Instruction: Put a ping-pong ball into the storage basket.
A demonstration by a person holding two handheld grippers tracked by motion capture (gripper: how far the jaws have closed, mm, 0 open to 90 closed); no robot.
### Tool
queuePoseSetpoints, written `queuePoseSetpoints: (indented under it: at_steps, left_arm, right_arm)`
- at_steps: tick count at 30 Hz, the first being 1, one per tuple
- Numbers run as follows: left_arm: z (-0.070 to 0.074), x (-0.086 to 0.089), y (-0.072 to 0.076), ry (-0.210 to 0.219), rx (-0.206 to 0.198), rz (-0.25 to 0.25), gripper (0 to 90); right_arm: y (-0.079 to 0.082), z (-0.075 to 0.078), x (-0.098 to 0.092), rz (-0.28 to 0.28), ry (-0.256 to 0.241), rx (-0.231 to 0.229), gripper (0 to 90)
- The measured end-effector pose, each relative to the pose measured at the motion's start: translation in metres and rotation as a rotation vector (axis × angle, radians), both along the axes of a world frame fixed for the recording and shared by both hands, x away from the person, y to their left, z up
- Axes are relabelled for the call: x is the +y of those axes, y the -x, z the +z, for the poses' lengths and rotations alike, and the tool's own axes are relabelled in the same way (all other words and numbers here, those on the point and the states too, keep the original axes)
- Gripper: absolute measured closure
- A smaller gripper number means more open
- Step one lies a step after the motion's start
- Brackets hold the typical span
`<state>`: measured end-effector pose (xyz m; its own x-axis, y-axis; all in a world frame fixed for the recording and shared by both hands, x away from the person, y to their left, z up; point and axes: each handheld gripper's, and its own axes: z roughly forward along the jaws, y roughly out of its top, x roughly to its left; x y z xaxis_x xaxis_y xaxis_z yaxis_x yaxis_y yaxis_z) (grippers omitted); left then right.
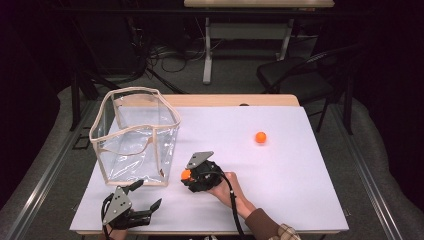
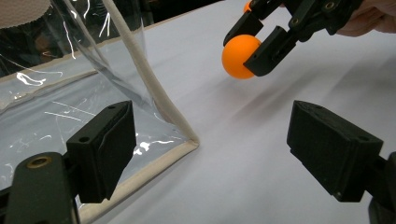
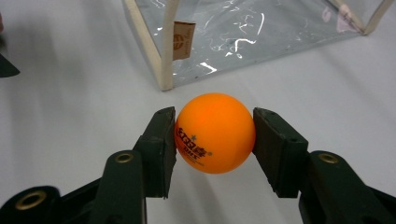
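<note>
One orange ball (image 3: 215, 133) sat clamped in your right gripper (image 3: 214, 140); you needed height to clear the clear bag's (image 1: 135, 135) rim, left gripper (image 2: 210, 154) gaping.

the room sits dark around the edges, light pooling on the white table top (image 1: 300, 190), whose wooden far edge (image 1: 230, 100) peeks out. beyond it there's grey floor (image 1: 235, 77), a tangle of cables (image 1: 170, 57) lying near a white desk leg (image 1: 207, 50), and that pale desk (image 1: 257, 3) crossing the top. a black folding chair (image 1: 300, 75) stands off to the right, just behind the table.
</note>
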<state>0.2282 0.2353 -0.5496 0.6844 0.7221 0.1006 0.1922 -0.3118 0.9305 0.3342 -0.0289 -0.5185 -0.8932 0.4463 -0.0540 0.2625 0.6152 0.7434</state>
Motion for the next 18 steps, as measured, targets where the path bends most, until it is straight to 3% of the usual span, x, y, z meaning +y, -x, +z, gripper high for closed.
queuePoseSetpoints:
  at_steps: [18]
  left_arm:
    - [0.000,0.000,0.000,-0.005,-0.001,-0.002,15.8]
  right_arm:
    - [-0.011,0.015,-0.022,-0.065,-0.015,-0.011,50.7]
